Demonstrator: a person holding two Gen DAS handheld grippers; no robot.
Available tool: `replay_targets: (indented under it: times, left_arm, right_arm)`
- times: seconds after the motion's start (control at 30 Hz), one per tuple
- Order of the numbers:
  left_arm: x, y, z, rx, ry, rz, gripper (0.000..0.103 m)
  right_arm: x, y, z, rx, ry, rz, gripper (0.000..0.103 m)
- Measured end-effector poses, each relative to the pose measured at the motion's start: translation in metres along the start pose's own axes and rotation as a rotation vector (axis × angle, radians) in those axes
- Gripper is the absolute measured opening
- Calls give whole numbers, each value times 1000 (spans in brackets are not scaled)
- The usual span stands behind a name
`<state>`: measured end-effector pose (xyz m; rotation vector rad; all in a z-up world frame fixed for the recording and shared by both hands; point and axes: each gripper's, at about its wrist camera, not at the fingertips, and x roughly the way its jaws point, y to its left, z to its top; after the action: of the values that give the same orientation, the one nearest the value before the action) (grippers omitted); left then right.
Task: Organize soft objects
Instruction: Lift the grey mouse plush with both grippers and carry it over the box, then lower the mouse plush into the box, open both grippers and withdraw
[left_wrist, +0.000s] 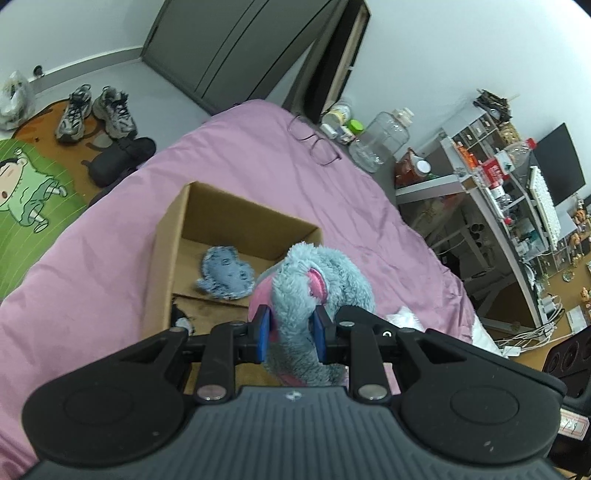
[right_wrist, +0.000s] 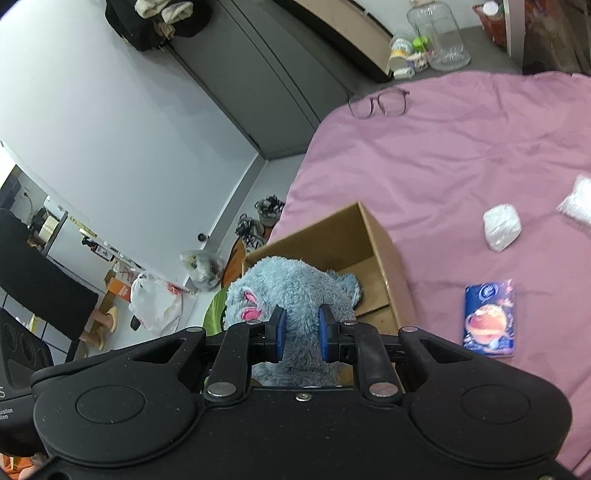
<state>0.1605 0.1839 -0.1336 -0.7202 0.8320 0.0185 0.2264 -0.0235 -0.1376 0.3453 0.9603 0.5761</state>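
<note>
A fluffy blue and pink plush toy (left_wrist: 325, 280) is held over the near right corner of an open cardboard box (left_wrist: 173, 236) on the pink bed. My left gripper (left_wrist: 291, 332) is shut on the plush. My right gripper (right_wrist: 302, 334) is also shut on the plush (right_wrist: 288, 284), above the box (right_wrist: 380, 243). A small blue fuzzy soft piece (left_wrist: 225, 273) lies on the box floor. A white soft lump (right_wrist: 501, 227) and a white soft item at the right edge (right_wrist: 578, 201) lie on the bed.
Glasses (left_wrist: 314, 142) lie at the far bed edge, near a glass jar (left_wrist: 380, 142) and small bottles. A blue tissue pack (right_wrist: 489, 319) lies on the pink sheet (right_wrist: 461, 158). Shoes (left_wrist: 96, 110) and a cartoon mat (left_wrist: 29, 177) are on the floor. A cluttered desk (left_wrist: 509, 206) stands to the right.
</note>
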Motion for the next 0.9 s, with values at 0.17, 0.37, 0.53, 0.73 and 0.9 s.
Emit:
replay_targets:
  times: [0.17,0.37,0.53,0.73,0.9]
  left_arm:
    - [8,13,-3,-38,25,47,23]
    - [21,15,-7,-14,71,123,24]
    - [34,16,-11,10,119,177,24]
    - [36,10,-16,54,122,260,24]
    - [27,2,-14,85,105,290,27]
  right_arm:
    - [17,-5,-7,22,47,0,18]
    - [32,-17,-12,60,121,-1,19]
    - [37,-25,-12,100,184,-12,29]
    - [27,-26,-9,85,170,-2,45]
    - [15,-28,-6,75,167,14,47]
